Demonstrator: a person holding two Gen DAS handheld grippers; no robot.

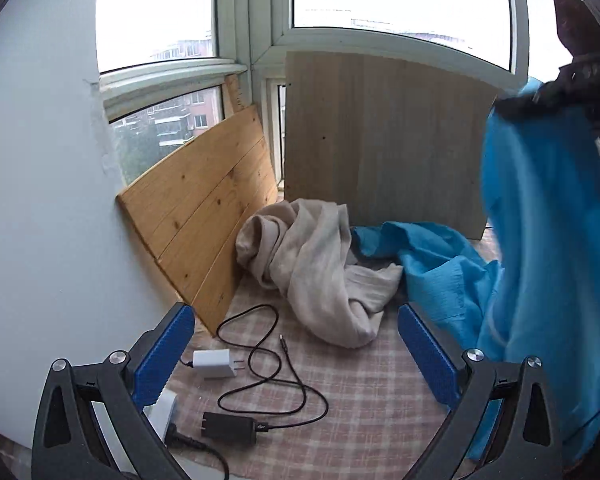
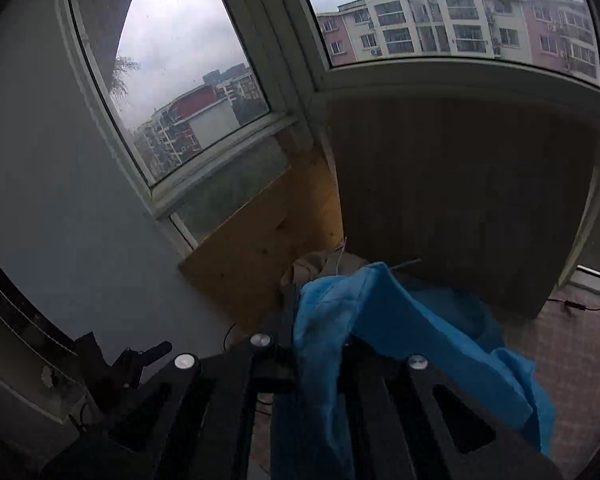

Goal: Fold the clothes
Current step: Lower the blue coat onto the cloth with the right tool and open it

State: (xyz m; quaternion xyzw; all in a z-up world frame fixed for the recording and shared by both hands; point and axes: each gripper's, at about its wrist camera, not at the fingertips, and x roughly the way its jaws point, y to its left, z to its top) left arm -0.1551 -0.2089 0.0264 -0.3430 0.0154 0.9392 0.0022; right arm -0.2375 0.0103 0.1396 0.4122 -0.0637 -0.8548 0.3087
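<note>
A blue garment (image 1: 540,240) hangs at the right of the left wrist view, lifted by my right gripper (image 1: 556,94) high up there; its lower part trails on the checked surface (image 1: 340,380). A crumpled beige garment (image 1: 312,264) lies in the middle, touching the blue one. My left gripper (image 1: 296,356) is open low over the surface, with nothing between its blue pads (image 1: 162,356). In the right wrist view, my right gripper (image 2: 320,320) is shut on the blue garment (image 2: 400,328), whose cloth drapes over the fingers and hides them.
A white charger (image 1: 214,363), a black adapter (image 1: 230,427) and a looping black cable (image 1: 268,364) lie near the left gripper. A pine board (image 1: 204,216) and a grey board (image 1: 384,140) lean against the window corner. A white wall (image 1: 40,200) is at left.
</note>
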